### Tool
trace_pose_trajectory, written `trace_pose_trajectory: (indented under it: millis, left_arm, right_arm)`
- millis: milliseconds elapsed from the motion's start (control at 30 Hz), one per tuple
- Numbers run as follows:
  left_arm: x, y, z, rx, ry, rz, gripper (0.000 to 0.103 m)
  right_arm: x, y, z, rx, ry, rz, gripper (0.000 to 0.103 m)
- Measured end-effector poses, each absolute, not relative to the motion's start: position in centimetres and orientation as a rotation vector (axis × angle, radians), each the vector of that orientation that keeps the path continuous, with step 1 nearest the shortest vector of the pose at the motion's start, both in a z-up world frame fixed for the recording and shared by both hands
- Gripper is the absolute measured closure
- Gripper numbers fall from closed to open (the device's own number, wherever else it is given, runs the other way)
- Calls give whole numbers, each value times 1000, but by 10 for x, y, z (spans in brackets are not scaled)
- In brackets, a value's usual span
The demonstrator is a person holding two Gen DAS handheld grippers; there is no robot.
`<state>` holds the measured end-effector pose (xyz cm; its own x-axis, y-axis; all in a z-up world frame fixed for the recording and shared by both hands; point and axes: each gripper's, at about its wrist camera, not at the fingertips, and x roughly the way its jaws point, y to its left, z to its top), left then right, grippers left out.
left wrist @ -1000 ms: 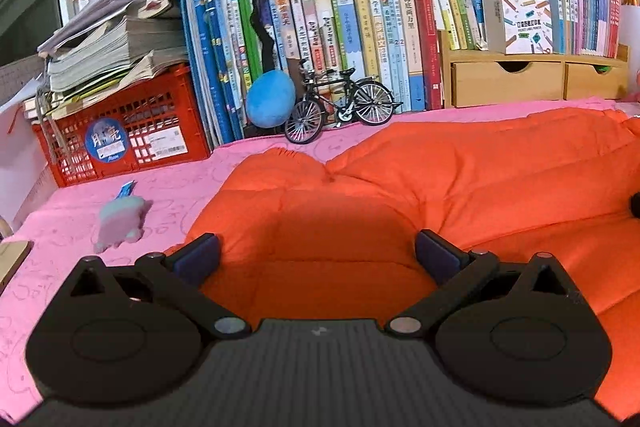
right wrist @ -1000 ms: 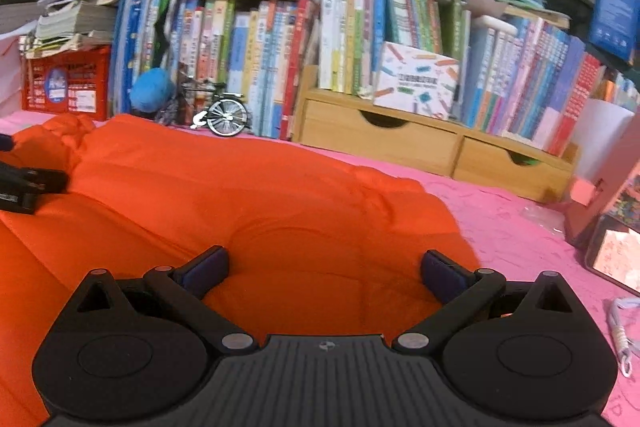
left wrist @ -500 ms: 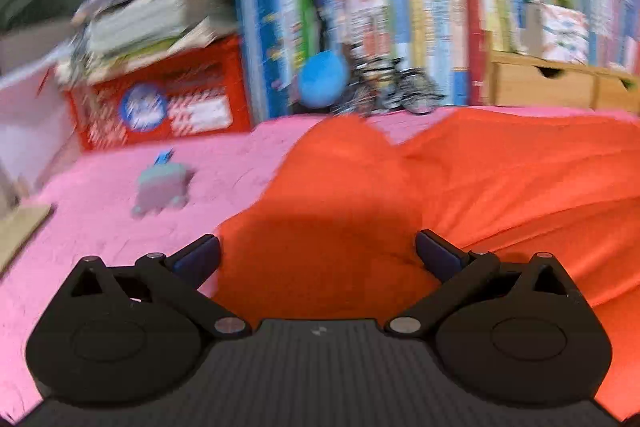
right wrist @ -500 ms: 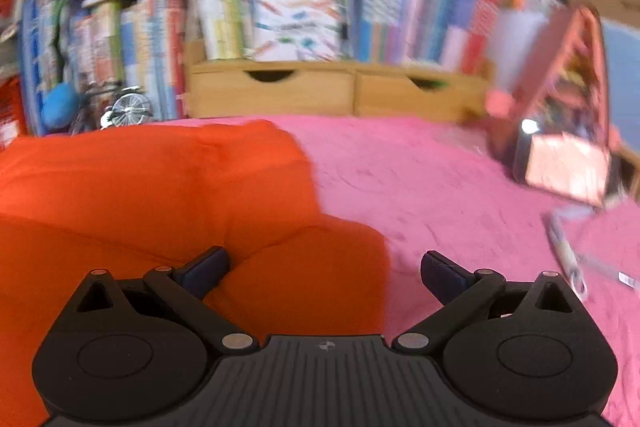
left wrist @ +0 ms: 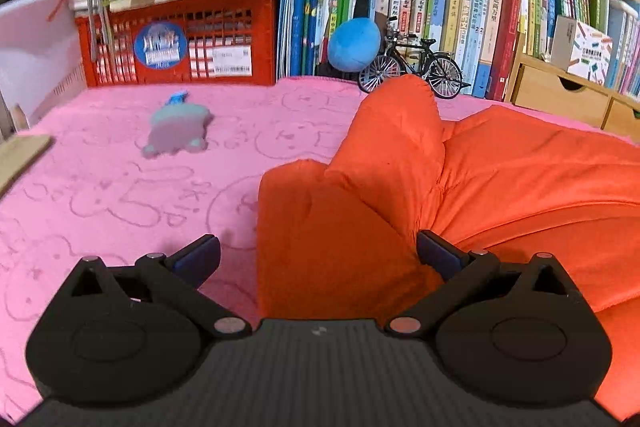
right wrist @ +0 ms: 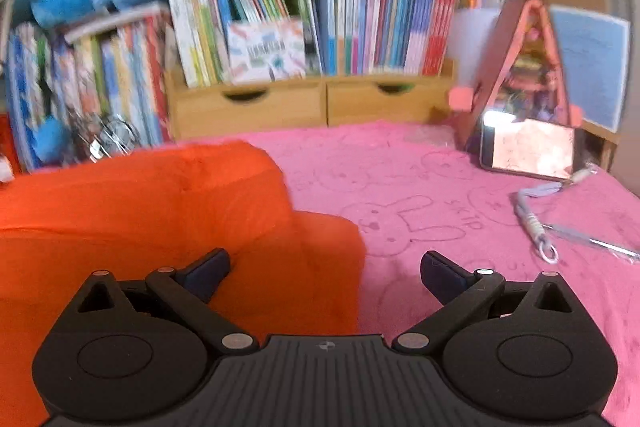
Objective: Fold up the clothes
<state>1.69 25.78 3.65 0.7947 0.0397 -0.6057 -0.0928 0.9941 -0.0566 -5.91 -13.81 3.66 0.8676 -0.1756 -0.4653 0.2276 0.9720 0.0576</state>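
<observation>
lying across the middle of the pink blanket [left wrist: 120,195] is a puffy orange jacket [left wrist: 500,187], with its far edge near the books [left wrist: 440,7] at the back. it is looking soft and fat, like a pillow, so it is likely light and squashy, and the shiny cloth may be slippery. one end is sticking up in a hump near the toy bicycle [left wrist: 412,67].

the left claw [left wrist: 318,255] is hovering over the jacket's left end, with its two fingers wide apart and nothing between them. the right claw [right wrist: 326,267] is hovering over the jacket's right end [right wrist: 300,239], also wide apart and holding nothing; its left finger is sitting over orange cloth and its right finger over bare blanket.

a good place to grab is probably a thin edge or corner at each end, where the cloth is flat enough to pinch. grabbing the fat middle may let it slide out. a small grey toy [left wrist: 176,131] is lying well apart, toward the blanket's left side. a phone [right wrist: 528,151] and a cord [right wrist: 532,219] are lying toward the right side.
</observation>
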Motion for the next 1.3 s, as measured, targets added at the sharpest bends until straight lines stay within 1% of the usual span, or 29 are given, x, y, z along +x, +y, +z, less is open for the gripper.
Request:
trace_pose_trajectory:
  millis: [133, 267, 433, 600, 700, 900, 1000, 1033, 1067, 1100, 1133, 1167, 1300]
  left_arm:
    - [18, 263, 35, -119, 657, 58, 0]
    - [17, 263, 35, -129, 656, 53, 0]
    - [18, 266, 35, -143, 657, 46, 0]
    - [18, 267, 35, -154, 656, 41, 0]
    - [18, 267, 35, -159, 655, 38, 0]
    - [18, 269, 35, -166, 654, 36, 0]
    - [18, 269, 35, -166, 654, 36, 0]
    - [18, 269, 36, -167, 655, 37, 0]
    - [18, 269, 36, -167, 656, 37, 0]
    - [18, 269, 36, -168, 656, 38, 0]
    - [18, 269, 36, -168, 657, 38, 0]
    - [19, 268, 36, -168, 658, 39, 0]
    - [19, 267, 36, -170, 659, 42, 0]
  right_arm:
    - [-101, -100, 45, 173, 392, -91, 0]
    - [-127, -55, 53, 134, 297, 32, 0]
    - [-129, -20, 54, 130, 326, 141, 0]
    - [-126, -9, 50, 167, 378, 148, 0]
    - [-126, -3, 47, 127, 401, 125, 0]
    - [-127, 17, 36, 62, 449, 35, 5]
    - [-126, 21, 33, 55, 461, 22, 13]
    - [-126, 22, 33, 57, 461, 21, 18]
    - [-128, 22, 34, 62, 458, 22, 28]
    - [-130, 21, 37, 69, 449, 24, 35]
    - [-132, 21, 41, 77, 432, 27, 48]
    - [-133, 21, 45, 83, 418, 31, 51]
    - [-125, 23, 49, 87, 429, 24, 51]
